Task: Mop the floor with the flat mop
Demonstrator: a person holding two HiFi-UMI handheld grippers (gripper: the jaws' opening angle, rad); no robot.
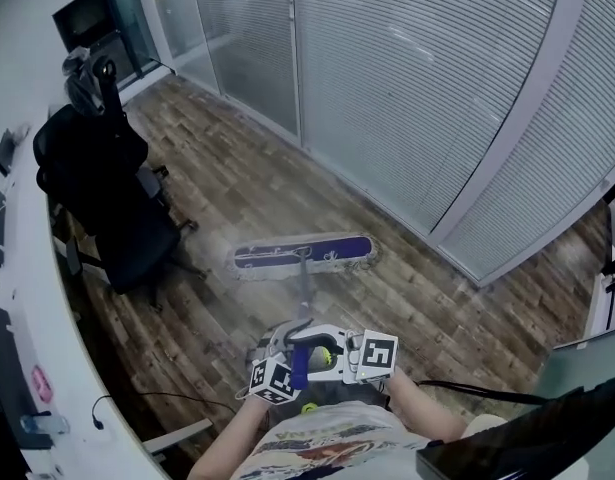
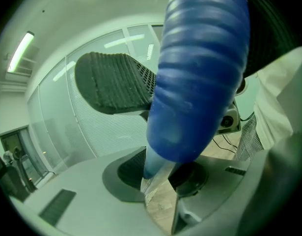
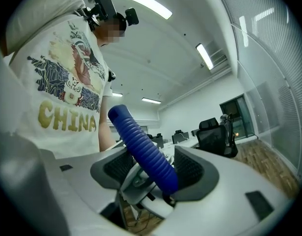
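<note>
The flat mop's purple head (image 1: 302,255) with its white fringe lies flat on the wood floor ahead of me. Its pole (image 1: 305,288) slants back to a blue ribbed grip (image 1: 300,364) at my waist. Both grippers hold that grip close together, the left gripper (image 1: 280,353) on the left side and the right gripper (image 1: 332,353) on the right. In the left gripper view the blue grip (image 2: 200,73) fills the space between the dark pads (image 2: 114,82) of the left gripper (image 2: 141,129). In the right gripper view the right gripper (image 3: 153,170) is shut on the blue grip (image 3: 143,149).
A black office chair (image 1: 107,198) with headphones on its back stands left of the mop head, beside a long white desk (image 1: 27,318). Glass walls with blinds (image 1: 417,88) run behind the mop. A black cable (image 1: 467,388) and a dark monitor (image 1: 527,443) are at my right.
</note>
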